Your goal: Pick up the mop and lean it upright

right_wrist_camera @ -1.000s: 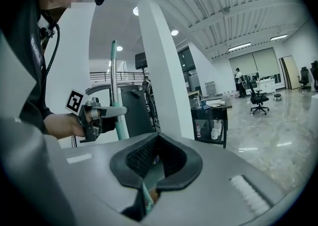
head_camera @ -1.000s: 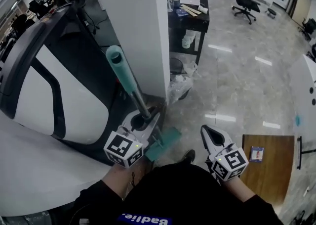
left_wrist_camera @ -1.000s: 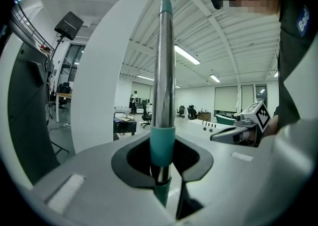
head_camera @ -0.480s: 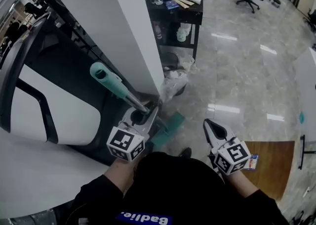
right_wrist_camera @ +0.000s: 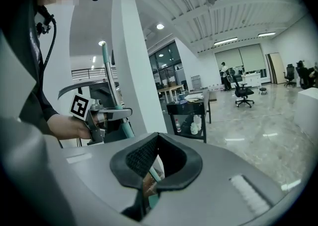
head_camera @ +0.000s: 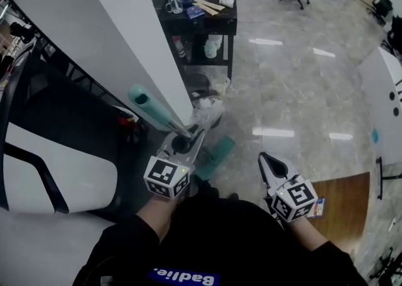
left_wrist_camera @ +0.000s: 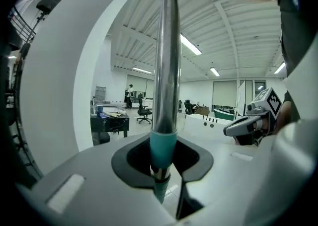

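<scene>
Left gripper [head_camera: 190, 135] clamps one mop [head_camera: 151, 107]; right gripper [head_camera: 264, 159] empty

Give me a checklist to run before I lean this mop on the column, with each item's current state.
1. Left claw gripping the mop handle: ok, jaws closed on it.
2. Right claw free: ok, shut with nothing in it, off to the side.
3. Column close enough to lean on: ok, it stands right beside the handle.
4. Handle top resting on the column: cannot tell; the handle tilts, and no contact shows.
5. Mop head planted on the floor: cannot tell.
6. Foot of the column clear: not ok, a plastic bag lies there.
</scene>
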{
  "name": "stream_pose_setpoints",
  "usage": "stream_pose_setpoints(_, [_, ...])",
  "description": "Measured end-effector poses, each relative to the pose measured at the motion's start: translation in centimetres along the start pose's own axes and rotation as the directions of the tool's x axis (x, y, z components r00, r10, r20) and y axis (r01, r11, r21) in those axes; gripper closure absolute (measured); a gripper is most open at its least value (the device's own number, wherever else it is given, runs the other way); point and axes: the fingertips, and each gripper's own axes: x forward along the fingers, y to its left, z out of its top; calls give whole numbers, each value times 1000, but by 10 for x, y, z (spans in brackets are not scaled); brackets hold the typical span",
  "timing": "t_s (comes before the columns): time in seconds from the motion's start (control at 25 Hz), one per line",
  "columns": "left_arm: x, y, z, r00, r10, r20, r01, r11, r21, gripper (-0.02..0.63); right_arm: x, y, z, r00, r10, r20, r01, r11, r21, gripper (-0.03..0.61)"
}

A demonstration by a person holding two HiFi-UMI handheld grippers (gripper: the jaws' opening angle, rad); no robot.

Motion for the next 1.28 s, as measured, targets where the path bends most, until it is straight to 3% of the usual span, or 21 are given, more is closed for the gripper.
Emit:
stream_pose_setpoints(0.52, [78, 68, -58, 990, -125, -62, 122, 991, -54, 517, 45, -42, 11, 967, -240, -80, 241, 970, 3, 574])
stream_pose_setpoints(0.8, [102, 91, -97, 990, -94, -109, 88, 994, -59, 517, 67, -45, 4, 969, -194, -153, 197, 980, 0, 574])
stream_pose_setpoints(1.28, [137, 126, -166, 981, 8, -196, -21, 998, -64, 517, 86, -94, 2, 956, -117, -268, 105, 993, -58, 574])
